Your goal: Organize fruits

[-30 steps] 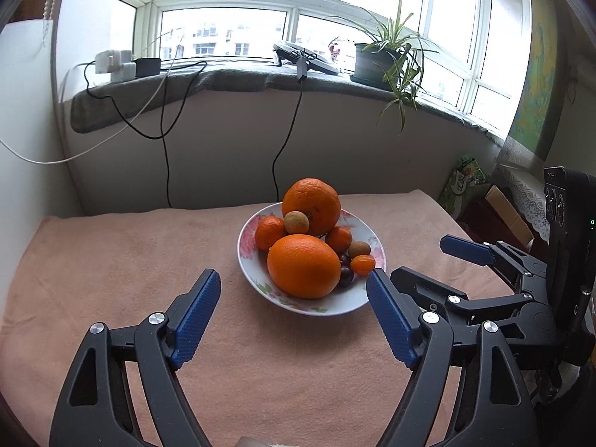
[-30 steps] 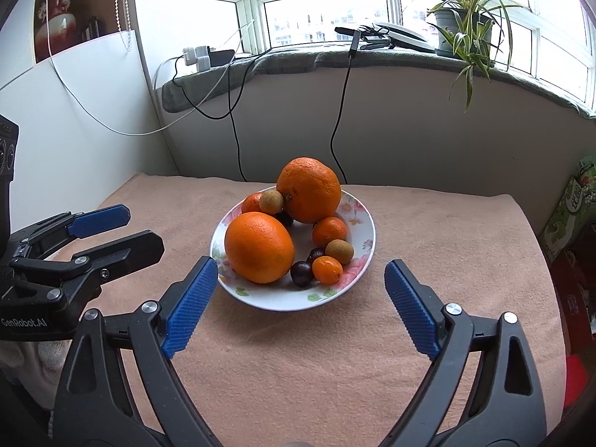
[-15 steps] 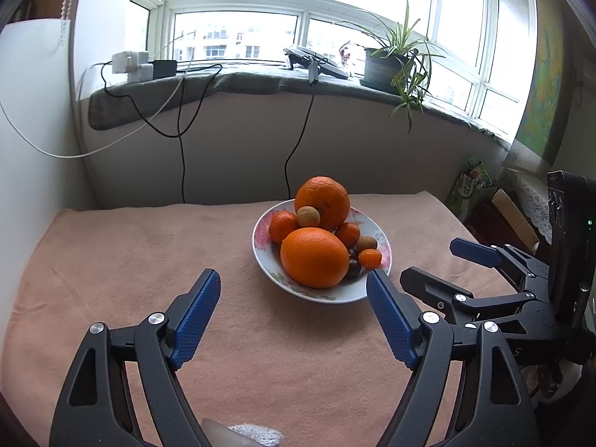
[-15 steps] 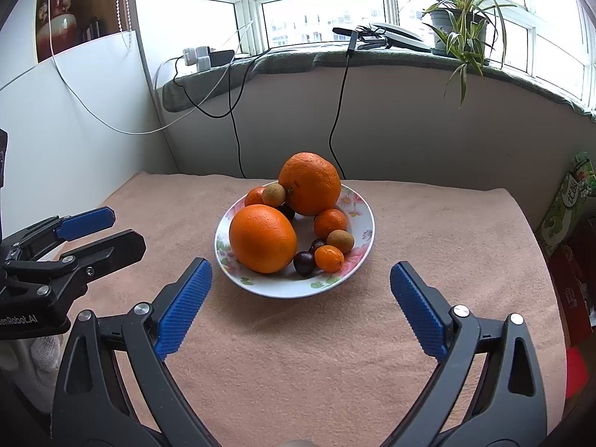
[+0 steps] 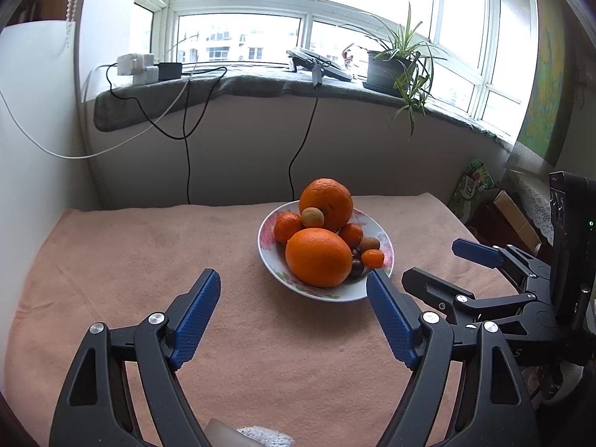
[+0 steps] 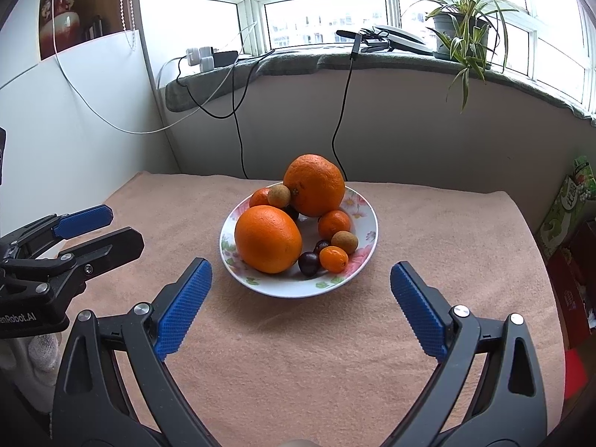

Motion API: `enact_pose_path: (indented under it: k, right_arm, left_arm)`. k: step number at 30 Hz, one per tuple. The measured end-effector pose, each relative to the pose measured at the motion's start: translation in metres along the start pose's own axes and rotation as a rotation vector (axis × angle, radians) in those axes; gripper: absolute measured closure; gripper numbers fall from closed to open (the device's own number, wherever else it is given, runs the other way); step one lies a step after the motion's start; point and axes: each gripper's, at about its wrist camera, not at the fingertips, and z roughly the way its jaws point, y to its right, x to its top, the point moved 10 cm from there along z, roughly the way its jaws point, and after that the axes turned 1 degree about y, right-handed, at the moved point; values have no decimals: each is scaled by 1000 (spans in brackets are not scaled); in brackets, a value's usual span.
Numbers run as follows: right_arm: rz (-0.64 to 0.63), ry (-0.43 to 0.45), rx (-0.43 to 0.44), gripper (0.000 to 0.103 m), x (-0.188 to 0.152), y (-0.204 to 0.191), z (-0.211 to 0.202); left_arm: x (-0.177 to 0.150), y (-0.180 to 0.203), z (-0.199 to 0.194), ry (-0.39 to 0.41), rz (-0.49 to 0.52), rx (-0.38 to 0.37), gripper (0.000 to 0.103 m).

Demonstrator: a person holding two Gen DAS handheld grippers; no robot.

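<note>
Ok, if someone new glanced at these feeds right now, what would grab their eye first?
Most likely the flowered plate in the middle of the pink cloth, piled with two big oranges, several small fruits and dark cherries. Next, the blue pads of the right tool, open and empty just short of the plate, with the left tool likewise open alongside.

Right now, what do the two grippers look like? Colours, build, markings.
Both match: black skeletal frames with triangular cut-outs and silver screw heads, fingers faced with blue knurled pads. The left gripper shows this in its own view; the right gripper likewise. White lettering ending "Robot.AI" marks the left body. No cables or sleeves visible.
</note>
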Motion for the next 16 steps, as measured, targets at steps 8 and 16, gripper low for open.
enact_pose_path:
  k: [8, 16]
  right_arm:
    - [3, 3, 0, 4, -1, 0, -2]
    - [13, 5, -16, 4, -2, 7, -3]
  left_arm:
    - [-2, -1, -2, 3, 3, 7, 22]
    - [0, -2, -4, 12, 12, 12, 22]
